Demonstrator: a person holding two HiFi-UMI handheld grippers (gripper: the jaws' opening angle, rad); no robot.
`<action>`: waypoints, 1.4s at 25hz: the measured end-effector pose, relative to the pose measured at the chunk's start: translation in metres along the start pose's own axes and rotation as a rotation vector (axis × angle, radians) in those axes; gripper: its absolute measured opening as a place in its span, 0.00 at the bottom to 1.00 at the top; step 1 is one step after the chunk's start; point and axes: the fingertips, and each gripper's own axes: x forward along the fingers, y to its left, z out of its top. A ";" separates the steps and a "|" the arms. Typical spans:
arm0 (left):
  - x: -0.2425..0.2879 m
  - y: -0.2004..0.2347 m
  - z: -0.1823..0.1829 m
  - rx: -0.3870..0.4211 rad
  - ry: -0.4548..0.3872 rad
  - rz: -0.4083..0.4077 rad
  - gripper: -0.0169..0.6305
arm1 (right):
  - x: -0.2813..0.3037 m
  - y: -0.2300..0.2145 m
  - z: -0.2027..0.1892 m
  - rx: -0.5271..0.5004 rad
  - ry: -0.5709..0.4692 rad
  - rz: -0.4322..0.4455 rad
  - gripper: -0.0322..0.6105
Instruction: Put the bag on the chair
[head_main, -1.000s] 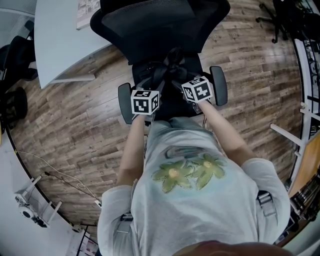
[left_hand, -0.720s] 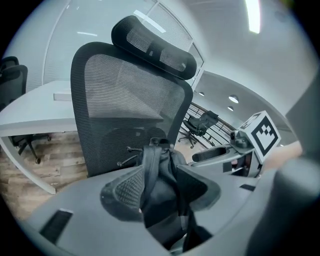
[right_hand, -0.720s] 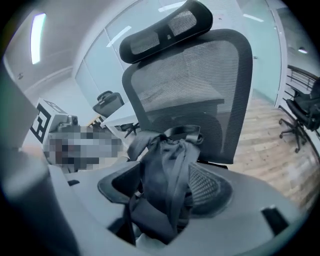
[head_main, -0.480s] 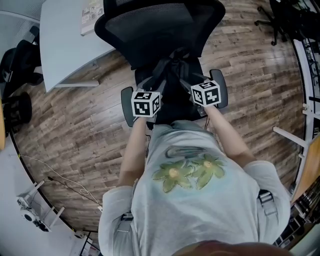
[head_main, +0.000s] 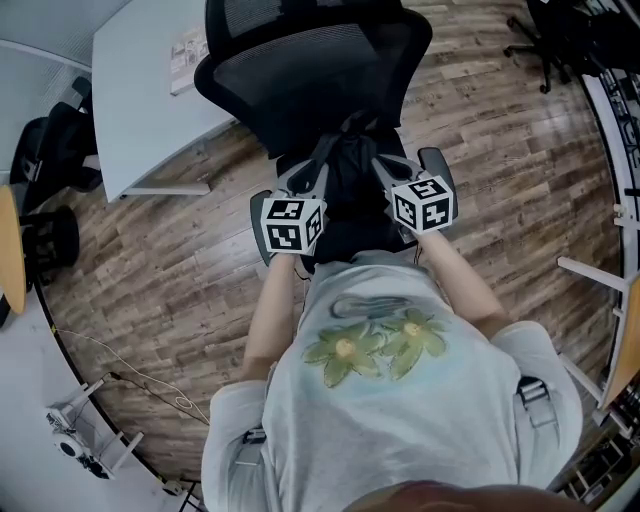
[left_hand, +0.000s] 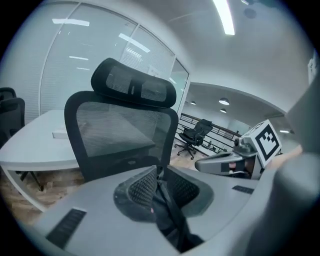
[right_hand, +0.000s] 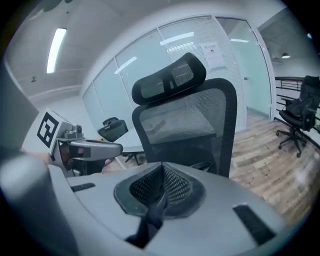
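Note:
A black bag (head_main: 350, 178) rests on the seat of a black mesh office chair (head_main: 310, 70) right in front of me. My left gripper (head_main: 312, 172) is at the bag's left side. Its jaws have just been closing and now pinch a black strap (left_hand: 165, 210) between the pads. At the bag's right side my right gripper (head_main: 388, 168) has also just closed, and it grips a black strap (right_hand: 152, 212). The chair's backrest (left_hand: 120, 135) stands behind the straps, as does the same backrest (right_hand: 190, 125) in the right gripper view.
The chair's armrests (head_main: 437, 165) flank the bag. A white desk (head_main: 150, 90) with papers stands at the back left, with another dark chair (head_main: 50, 150) beside it. More office chairs (head_main: 570, 30) are at the back right. A cable (head_main: 130, 370) lies on the wooden floor.
Both grippers have risen a little above the seat, and their jaws, open before, now pinch the bag's straps, which are pulled up with them.

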 end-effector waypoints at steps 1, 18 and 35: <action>-0.003 -0.003 0.003 0.021 -0.004 0.005 0.12 | -0.003 0.003 0.003 0.005 -0.015 0.012 0.06; -0.035 -0.027 0.016 -0.018 -0.024 -0.034 0.05 | -0.025 0.051 0.010 -0.036 -0.065 0.124 0.06; -0.033 -0.028 0.011 0.021 0.011 -0.015 0.05 | -0.026 0.052 0.018 -0.049 -0.063 0.117 0.06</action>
